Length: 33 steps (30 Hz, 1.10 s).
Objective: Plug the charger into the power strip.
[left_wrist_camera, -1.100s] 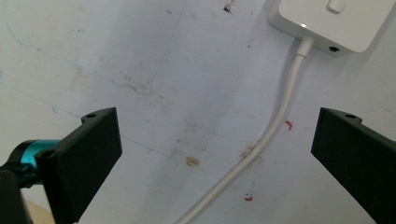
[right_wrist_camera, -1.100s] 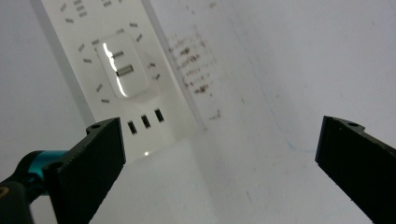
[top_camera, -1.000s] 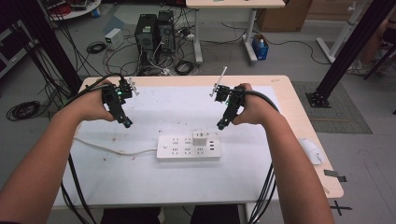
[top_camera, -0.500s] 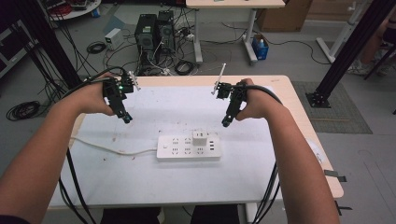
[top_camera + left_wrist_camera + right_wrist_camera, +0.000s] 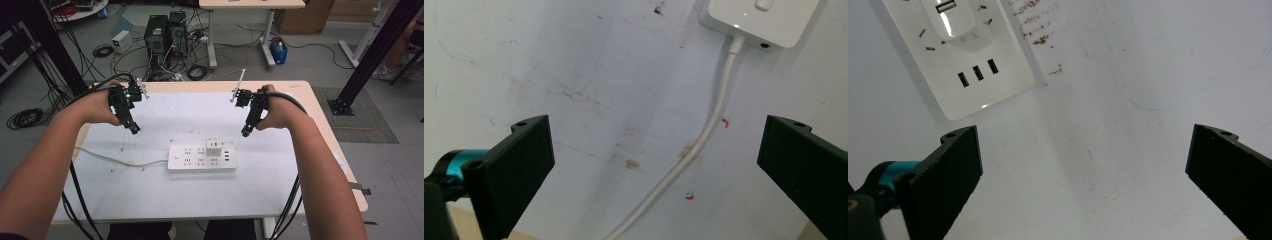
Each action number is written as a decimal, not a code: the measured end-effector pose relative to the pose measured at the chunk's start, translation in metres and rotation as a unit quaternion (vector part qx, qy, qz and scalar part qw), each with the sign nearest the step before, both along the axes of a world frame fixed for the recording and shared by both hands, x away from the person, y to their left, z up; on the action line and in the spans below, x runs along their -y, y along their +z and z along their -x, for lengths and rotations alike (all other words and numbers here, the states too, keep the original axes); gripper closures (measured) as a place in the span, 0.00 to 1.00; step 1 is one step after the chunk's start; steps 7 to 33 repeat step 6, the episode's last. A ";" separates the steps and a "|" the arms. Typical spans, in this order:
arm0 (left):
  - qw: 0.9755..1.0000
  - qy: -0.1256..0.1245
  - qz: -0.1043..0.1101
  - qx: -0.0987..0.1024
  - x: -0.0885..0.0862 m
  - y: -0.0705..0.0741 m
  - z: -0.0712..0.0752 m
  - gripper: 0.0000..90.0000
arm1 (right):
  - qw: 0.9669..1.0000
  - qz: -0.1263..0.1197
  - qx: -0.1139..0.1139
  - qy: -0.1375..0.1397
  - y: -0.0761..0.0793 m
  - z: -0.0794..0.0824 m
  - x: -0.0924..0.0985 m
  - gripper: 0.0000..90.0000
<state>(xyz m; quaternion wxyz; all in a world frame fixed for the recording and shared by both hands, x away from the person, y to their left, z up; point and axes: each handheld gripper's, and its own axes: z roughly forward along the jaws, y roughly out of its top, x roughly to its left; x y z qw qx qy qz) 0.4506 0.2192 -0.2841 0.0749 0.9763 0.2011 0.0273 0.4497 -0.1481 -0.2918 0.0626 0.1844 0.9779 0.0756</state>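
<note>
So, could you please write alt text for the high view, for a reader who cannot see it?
A person's two hands each hold a black gripper, left gripper and right gripper, above a white table, jaws pointing down and holding nothing. Between them lies a white power strip with a white adapter plugged in, its cable trailing left.
</note>
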 end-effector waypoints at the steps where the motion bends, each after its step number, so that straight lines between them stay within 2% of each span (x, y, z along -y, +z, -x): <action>1: 1.000 -0.001 0.000 -0.002 0.000 -0.002 -0.001 0.02 | 1.000 -0.001 -0.003 -0.002 -0.001 0.000 0.000 0.01; 5: 1.000 0.002 0.000 -0.006 0.000 -0.008 -0.002 0.02 | 1.000 -0.008 -0.003 0.002 -0.006 0.000 0.003 0.01; 33: 1.000 0.002 0.000 -0.006 0.000 -0.008 -0.002 0.02 | 1.000 -0.008 -0.003 0.002 -0.006 0.000 0.003 0.01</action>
